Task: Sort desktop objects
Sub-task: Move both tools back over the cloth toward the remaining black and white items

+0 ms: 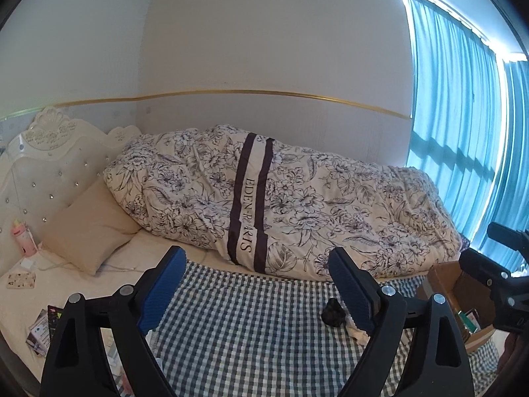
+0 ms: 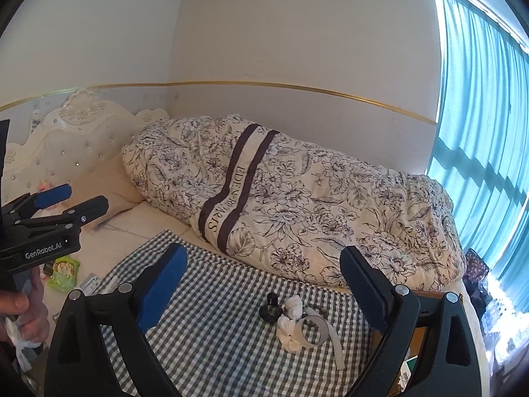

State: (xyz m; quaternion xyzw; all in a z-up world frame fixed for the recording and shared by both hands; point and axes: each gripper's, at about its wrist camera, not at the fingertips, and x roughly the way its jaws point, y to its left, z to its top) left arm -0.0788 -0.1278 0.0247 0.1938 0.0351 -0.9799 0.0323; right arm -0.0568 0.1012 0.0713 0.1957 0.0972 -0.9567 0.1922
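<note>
In the lower middle of both frames a checked cloth (image 2: 231, 330) lies spread over the bed, apparently as the work surface for the sorting. In the right wrist view a small cluster sits on it at lower centre: a dark stemmed piece (image 2: 271, 309) standing upright, crumpled white bits (image 2: 291, 317) touching it, and a loop of pale tape (image 2: 314, 329) just beside those. They look gathered ready for sorting. A cardboard box (image 1: 456, 297) at the right edge of the cloth is open at the top and holds some packets, so it is likely the place they go.

The right gripper (image 2: 264, 284) hovers above the cloth with its blue-padded jaws spread wide and nothing between them, aimed at the cluster. The left gripper (image 1: 254, 284) is likewise spread and empty, held level over the cloth. In the right wrist view a hand (image 2: 26, 317) at the lower left edge holds its grip. More packets (image 2: 64, 269) lie on the sheet at the left, off the cloth.
</note>
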